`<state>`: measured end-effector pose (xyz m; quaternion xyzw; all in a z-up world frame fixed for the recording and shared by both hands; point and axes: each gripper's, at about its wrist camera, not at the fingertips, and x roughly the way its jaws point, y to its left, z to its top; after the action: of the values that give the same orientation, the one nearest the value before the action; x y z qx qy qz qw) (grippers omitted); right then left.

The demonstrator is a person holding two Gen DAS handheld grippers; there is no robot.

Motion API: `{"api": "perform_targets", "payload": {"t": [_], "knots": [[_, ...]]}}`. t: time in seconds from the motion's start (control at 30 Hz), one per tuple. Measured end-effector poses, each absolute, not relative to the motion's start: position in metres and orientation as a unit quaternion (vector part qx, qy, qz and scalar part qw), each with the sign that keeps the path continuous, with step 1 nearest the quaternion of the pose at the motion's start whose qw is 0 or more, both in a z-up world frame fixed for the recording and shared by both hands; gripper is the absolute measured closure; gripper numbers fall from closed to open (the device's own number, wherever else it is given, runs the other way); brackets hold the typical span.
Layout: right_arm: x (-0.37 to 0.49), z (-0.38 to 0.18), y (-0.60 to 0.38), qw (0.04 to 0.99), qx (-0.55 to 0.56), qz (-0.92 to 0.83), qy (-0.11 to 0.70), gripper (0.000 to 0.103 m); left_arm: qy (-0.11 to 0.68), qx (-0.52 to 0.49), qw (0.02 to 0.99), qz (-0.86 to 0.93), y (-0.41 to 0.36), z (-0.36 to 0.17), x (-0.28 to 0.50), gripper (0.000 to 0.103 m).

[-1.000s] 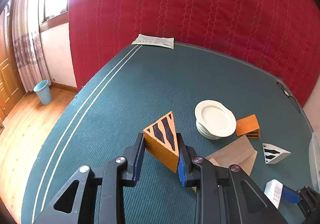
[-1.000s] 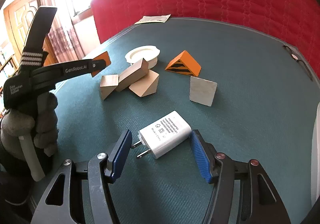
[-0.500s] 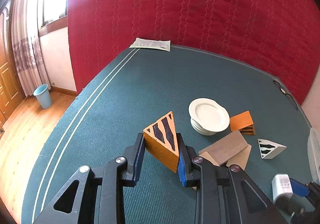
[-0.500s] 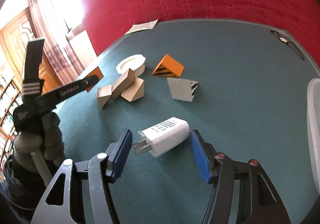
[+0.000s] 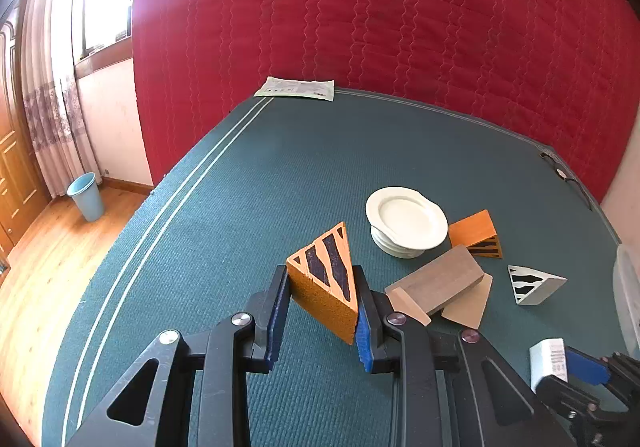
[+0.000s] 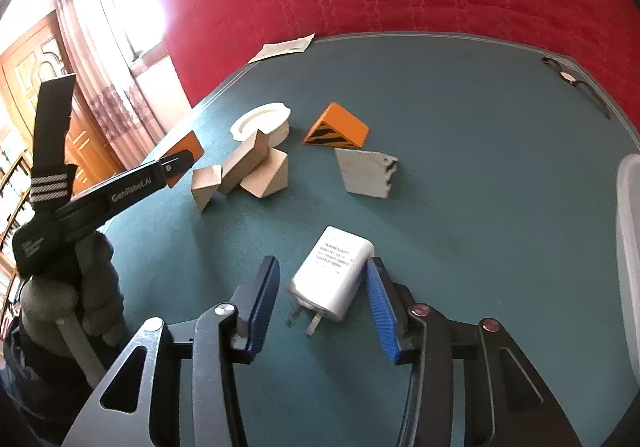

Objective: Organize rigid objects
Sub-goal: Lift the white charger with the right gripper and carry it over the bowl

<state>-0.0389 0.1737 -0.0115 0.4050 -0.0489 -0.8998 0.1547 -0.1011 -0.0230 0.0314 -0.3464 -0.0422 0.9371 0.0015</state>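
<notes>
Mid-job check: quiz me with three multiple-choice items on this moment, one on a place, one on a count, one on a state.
1. Where does the paper sheet lie?
A. under the plates
B. at the table's far edge, by the red wall
C. on the floor

2. How many orange striped wedges are in view?
A. one
B. two
C. four

3. What is the left hand-held gripper doing?
A. shut on a wedge
B. open over the plates
C. shut on the charger

Key:
1 B: the sheet sits at the far rim of the table, against the red wall.
2 B: the held orange wedge, plus the second orange wedge lying on the table.
3 A: both blue pads press the held orange wedge's sides.
</notes>
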Motion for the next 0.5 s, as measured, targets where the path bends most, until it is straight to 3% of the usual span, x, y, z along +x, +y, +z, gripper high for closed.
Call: {"api": "perform_targets", "payload": {"t": [0.23,0.27,0.3,0.37,0.5], "knots": [[-0.042,-0.018,0.145,0.125,0.402,-0.907,0.032,0.049,-0.055,-0.354,0.013,0.934,-0.025,0.028,-0.104,0.072],[-0.04,-0.019,0.142,0.121,0.401,-0.907,0.042,0.053,-0.057,-0.355,0.013,0.933,-0.027,0.028,-0.104,0.072],[-0.037,-0.019,0.141,0.111,0.399,-0.909,0.056,0.067,-0.059,-0.354,0.014,0.933,-0.028,0.028,-0.103,0.072],[-0.031,-0.018,0.144,0.102,0.401,-0.908,0.061,0.073,-0.062,-0.352,0.014,0.934,-0.029,0.028,-0.102,0.072],[-0.017,-0.011,0.165,0.079,0.399,-0.913,0.044,0.072,-0.065,-0.348,0.015,0.935,-0.03,0.029,-0.099,0.072]]}}
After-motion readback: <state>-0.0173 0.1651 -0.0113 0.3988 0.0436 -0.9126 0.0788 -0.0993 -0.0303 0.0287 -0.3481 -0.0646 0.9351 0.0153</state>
